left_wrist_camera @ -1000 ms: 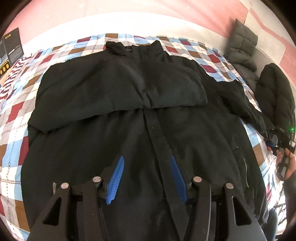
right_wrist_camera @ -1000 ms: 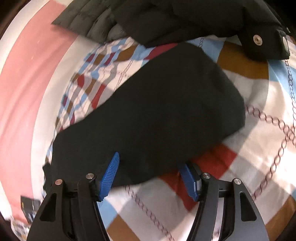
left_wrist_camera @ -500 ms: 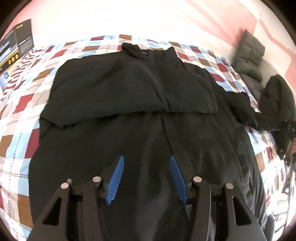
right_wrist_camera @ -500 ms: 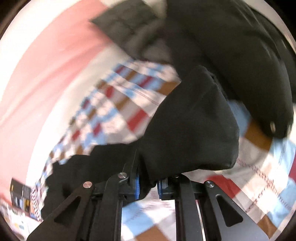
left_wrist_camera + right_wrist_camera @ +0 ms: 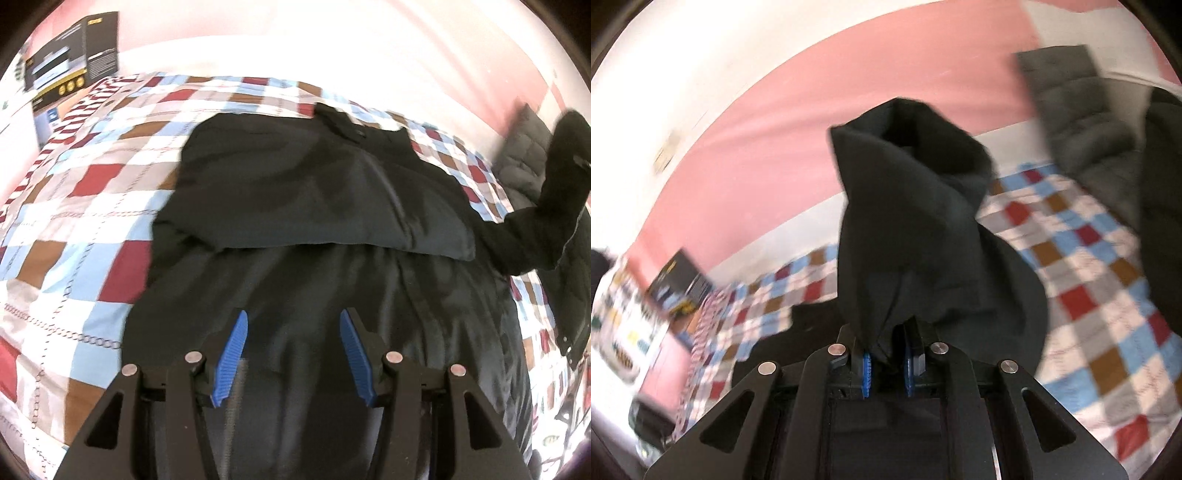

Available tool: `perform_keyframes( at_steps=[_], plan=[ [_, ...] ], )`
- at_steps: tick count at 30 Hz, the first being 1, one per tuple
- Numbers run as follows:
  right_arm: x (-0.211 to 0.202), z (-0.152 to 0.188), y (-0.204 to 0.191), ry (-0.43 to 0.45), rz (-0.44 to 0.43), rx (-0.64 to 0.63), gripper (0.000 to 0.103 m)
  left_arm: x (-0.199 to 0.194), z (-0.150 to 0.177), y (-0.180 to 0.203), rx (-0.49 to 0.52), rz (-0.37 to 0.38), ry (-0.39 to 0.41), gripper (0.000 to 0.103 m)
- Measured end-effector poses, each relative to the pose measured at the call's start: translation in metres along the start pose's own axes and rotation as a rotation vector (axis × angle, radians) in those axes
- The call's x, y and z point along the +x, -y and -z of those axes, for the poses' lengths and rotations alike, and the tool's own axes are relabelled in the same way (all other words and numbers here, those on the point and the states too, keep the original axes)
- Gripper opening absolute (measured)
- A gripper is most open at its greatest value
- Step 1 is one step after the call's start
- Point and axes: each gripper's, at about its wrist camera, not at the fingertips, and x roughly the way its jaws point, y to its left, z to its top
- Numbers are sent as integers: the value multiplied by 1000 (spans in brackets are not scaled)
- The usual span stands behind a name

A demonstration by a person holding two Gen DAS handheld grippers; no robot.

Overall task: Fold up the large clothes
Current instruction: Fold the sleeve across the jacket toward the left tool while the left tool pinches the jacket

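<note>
The jaws of the right gripper [image 5: 886, 363] are clamped together on the black sleeve [image 5: 916, 229] of the jacket, the cloth bunched between the blue pads [image 5: 866, 374] and standing up in front of the camera with its open cuff at the top. The jaws of the left gripper [image 5: 293, 356] stand apart with nothing between them; its blue pads [image 5: 231, 356] hover above the lower front of the black jacket [image 5: 317, 221].

The jacket lies spread, front up, on a checked bedspread [image 5: 92, 206] of red, blue, brown and white squares. Its collar points toward the far edge of the bed. One sleeve is already folded across the chest, forming a straight lower edge across the body. The other sleeve, seen at the right edge of the left wrist view [image 5: 565, 166], is raised off the bedspread and stretches from the shoulder up to the right.

A grey quilted garment [image 5: 1082, 110] lies at the far right side of the bed, with another dark garment [image 5: 1163, 221] beside it. A dark printed box [image 5: 70, 70] sits beyond the far left corner of the bedspread. Behind the bed the wall shows pink and white bands [image 5: 775, 122]. The right wrist view is blurred.
</note>
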Motion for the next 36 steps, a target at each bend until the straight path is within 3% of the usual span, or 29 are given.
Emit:
perform_keyframes(
  at_steps=[10,13,18,21,23,24,27,29,31,36],
  plan=[
    [112,75,-105,-257,-148,-136,13,-1,-3,-48,-68,-42,20,55],
    [143,99,-118,-340,-169,-149,14,1,-3,-55,-81,-44,18,55],
    [184,137,-127,-462,-152,-170,25,2,-8,-58,-82,-47,21,55],
    [180,147,-127,-464,-165,-182,32,1,-15,-57,-85,-36,33,55],
    [168,145,-123,-475,-257,-155,61,2,-20,-55,-90,-19,35,55],
    [163,146,-123,-477,-296,-145,67,3,-24,-53,-91,-13,34,55],
    [132,142,-115,-433,-364,-164,67,5,-35,-42,-94,21,36,55],
    [115,139,-99,-407,-360,-155,67,7,-45,-32,-91,63,40,58],
    [105,137,-82,-384,-313,-135,67,11,-57,-17,-75,108,49,63],
    [78,130,-3,-312,-158,-12,67,44,-97,20,-58,199,29,63]
  ],
)
